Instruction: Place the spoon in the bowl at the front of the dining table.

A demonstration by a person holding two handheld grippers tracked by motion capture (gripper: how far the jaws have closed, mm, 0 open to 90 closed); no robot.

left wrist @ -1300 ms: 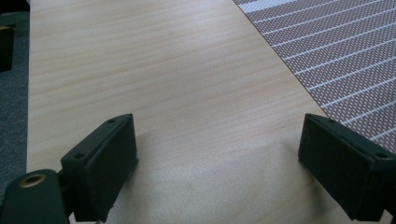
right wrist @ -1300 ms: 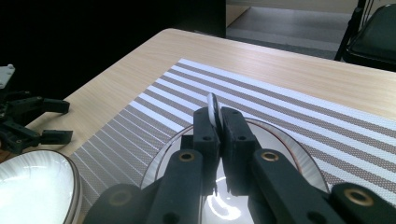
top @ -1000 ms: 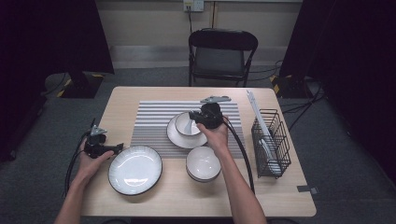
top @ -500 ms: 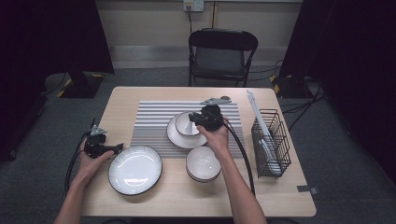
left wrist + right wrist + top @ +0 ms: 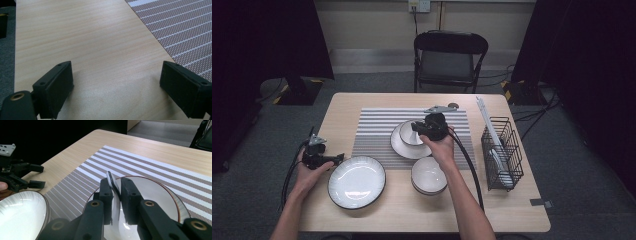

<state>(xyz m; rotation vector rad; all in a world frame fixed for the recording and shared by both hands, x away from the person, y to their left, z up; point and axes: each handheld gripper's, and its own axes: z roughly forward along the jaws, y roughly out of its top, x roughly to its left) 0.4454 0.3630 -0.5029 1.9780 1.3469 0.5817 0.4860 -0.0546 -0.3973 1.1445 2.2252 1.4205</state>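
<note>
White china sits in the right tongs [image 5: 115, 192]: their jaws flank the rim of a small bowl [image 5: 411, 134], which stands on a plate [image 5: 404, 148] on the striped mat [image 5: 372, 130], mid bench. The jaws have just been easing apart, the rim between them; whether the pads press it I cannot tell. Left tongs [image 5: 116, 90] are spread wide over bare wooden bench [image 5: 87, 37] at the left. Another bowl [image 5: 429, 175] and a larger plate [image 5: 357, 182] lie near; a wire rack [image 5: 502, 152] stands right.
</note>
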